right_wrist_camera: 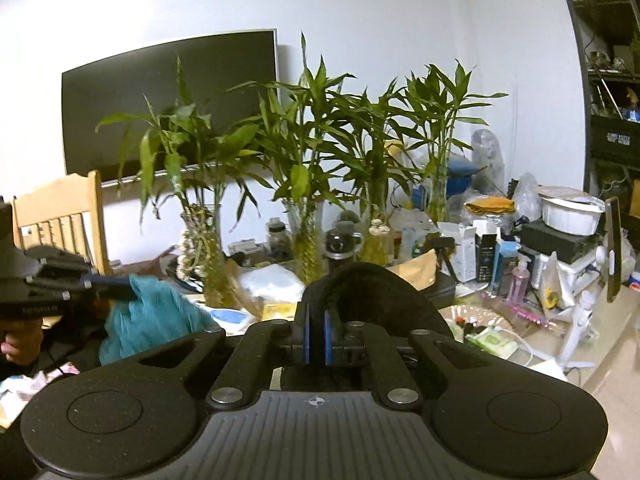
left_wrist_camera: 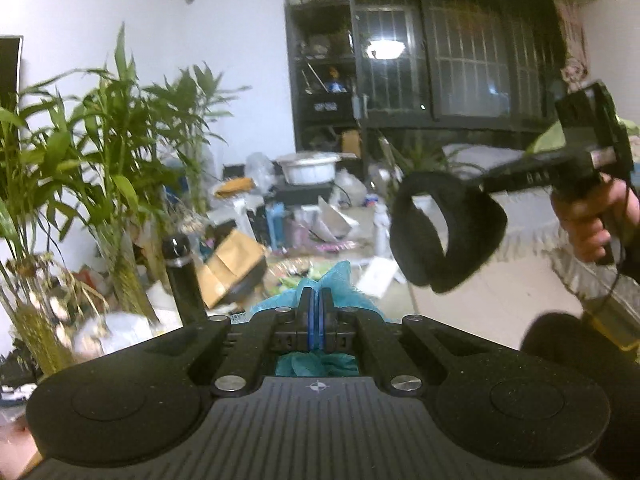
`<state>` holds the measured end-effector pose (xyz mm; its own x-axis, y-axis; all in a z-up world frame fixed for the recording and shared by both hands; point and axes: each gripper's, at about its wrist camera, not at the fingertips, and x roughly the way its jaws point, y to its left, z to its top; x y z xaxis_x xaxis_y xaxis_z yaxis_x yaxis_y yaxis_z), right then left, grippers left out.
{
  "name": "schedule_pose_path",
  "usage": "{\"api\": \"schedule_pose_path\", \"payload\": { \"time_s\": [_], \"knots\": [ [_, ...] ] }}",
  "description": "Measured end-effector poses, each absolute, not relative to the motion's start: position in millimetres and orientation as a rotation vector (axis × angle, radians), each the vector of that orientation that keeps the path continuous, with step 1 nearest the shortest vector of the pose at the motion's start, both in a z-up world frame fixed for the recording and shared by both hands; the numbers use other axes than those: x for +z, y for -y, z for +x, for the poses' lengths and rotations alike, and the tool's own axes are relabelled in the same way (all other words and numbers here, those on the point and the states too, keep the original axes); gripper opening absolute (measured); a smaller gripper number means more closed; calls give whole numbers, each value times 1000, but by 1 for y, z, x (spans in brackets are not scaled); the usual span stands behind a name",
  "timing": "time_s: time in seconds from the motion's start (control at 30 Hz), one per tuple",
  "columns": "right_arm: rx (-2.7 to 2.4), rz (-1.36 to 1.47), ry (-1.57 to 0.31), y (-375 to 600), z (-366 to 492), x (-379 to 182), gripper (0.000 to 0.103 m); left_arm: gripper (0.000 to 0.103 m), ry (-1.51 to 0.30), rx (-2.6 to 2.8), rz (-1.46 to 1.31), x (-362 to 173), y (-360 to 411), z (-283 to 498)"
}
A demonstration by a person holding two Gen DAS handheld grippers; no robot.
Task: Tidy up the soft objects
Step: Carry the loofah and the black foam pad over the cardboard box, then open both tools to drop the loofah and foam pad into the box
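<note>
Two grippers aloft, left gripper (left_wrist_camera: 316, 300) pinching teal mesh cloth (left_wrist_camera: 340, 276), right gripper (right_wrist_camera: 316, 320) clamping black fabric band (right_wrist_camera: 372, 292), cluttered surface (right_wrist_camera: 472, 316) ahead, bamboo plants (right_wrist_camera: 320, 128) at twelve o'clock, white wall (right_wrist_camera: 360, 8) behind.

My left gripper (left_wrist_camera: 316, 300) is matte black, speckled with dust, with blue pads lining its fingers. Silver round screws dot the linkage arms, two big discs flank a ribbed centre plate, and a small white crosshair mark sits on it. My right gripper (right_wrist_camera: 316, 322) is built the same. A thin black cable hangs below my right hand (left_wrist_camera: 596, 224) on its pistol handle.
</note>
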<state>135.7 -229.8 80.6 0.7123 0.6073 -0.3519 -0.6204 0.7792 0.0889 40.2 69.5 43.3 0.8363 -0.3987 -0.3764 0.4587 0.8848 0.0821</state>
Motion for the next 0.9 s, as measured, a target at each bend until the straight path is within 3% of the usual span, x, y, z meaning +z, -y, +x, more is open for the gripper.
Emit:
{"api": "schedule_pose_path", "payload": {
  "time_s": [0.17, 0.2, 0.23, 0.33, 0.9],
  "knots": [
    [701, 8, -386, 233, 117, 77, 9, 9, -456, -494, 136, 18, -71, 32],
    [704, 14, -388, 233, 114, 75, 9, 20, -466, -497, 143, 15, -69, 29],
    [709, 20, -392, 232, 110, 74, 9, 39, -467, -496, 150, 13, -69, 26],
    [719, 31, -400, 232, 101, 69, 9, 70, -428, -462, 143, 9, -72, 9],
    [846, 171, -458, 230, 75, 63, 13, 71, -452, -381, 76, 7, -84, -17]
  ]
}}
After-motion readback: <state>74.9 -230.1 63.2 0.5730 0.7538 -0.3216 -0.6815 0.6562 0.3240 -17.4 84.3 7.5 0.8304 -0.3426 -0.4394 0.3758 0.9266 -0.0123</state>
